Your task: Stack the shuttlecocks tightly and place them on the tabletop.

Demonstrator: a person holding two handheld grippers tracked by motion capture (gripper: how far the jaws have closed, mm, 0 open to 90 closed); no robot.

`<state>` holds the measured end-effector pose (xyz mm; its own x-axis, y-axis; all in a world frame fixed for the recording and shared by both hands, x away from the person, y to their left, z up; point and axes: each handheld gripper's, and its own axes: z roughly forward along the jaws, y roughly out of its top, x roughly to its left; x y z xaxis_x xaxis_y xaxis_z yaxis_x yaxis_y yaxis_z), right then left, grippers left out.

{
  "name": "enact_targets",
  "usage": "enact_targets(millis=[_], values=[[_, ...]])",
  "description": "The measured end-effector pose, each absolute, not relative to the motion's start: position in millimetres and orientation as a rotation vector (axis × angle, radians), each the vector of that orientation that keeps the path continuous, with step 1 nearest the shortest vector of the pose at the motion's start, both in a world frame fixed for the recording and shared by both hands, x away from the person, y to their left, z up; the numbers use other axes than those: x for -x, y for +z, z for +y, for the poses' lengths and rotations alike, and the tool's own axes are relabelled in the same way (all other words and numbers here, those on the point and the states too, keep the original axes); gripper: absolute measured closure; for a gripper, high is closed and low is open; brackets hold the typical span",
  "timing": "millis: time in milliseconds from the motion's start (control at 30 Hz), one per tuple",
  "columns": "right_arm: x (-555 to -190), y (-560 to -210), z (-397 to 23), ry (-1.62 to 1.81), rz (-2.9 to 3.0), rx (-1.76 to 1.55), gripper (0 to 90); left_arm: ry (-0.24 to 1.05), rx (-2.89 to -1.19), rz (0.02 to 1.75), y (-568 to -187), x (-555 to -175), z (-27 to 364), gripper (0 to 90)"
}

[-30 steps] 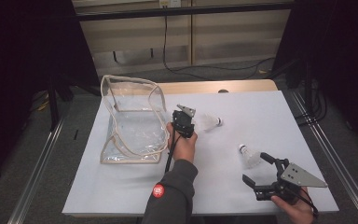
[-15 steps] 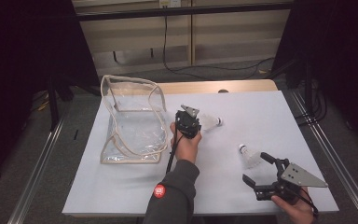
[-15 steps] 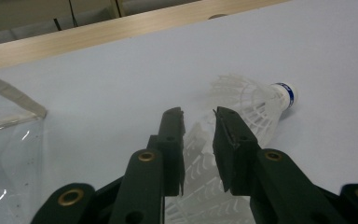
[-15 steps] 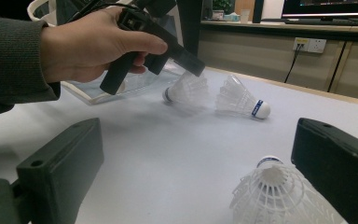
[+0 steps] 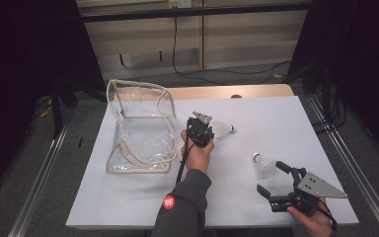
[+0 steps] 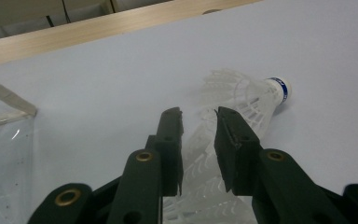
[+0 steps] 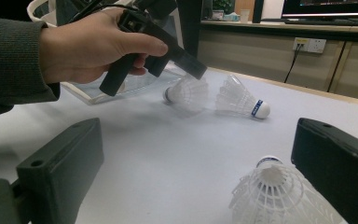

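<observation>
Clearly featherweight: white plastic shuttlecock (image 6: 242, 100) lies on its side on the bench (image 5: 276, 113) by the clear pouch (image 5: 138, 128). Left tool (image 6: 198, 116) jaws have just been opening, lattice skirt between them, unpinched. Skirt crushes easily; grip lightly, near the cork. Right tool (image 7: 196, 154) is spread wide.

There are three shuttlecocks on the desk (image 5: 276, 113). The first shuttlecock (image 7: 186, 93) lies in the middle, and the second shuttlecock (image 7: 242, 103) lies just to its right. The third shuttlecock (image 7: 272, 198) is near, on the right side. There is one clear bag (image 5: 138, 128), on the left side. There are two grippers, the left gripper (image 6: 199, 116) and the right gripper (image 5: 269, 177), and each has two black jaws. There are two hands, one on each gripper. There is one desk.
</observation>
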<state>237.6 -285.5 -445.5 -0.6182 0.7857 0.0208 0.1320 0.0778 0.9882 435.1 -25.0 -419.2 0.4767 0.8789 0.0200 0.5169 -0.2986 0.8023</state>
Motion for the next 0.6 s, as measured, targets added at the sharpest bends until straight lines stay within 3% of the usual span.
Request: enact_targets(millis=[600], values=[[-237.4,-445.4,-285.7,1.581,1.827,-0.907,1.8,0.601,-1.966,1.158,-419.2,-434.9,-25.4,68.3]])
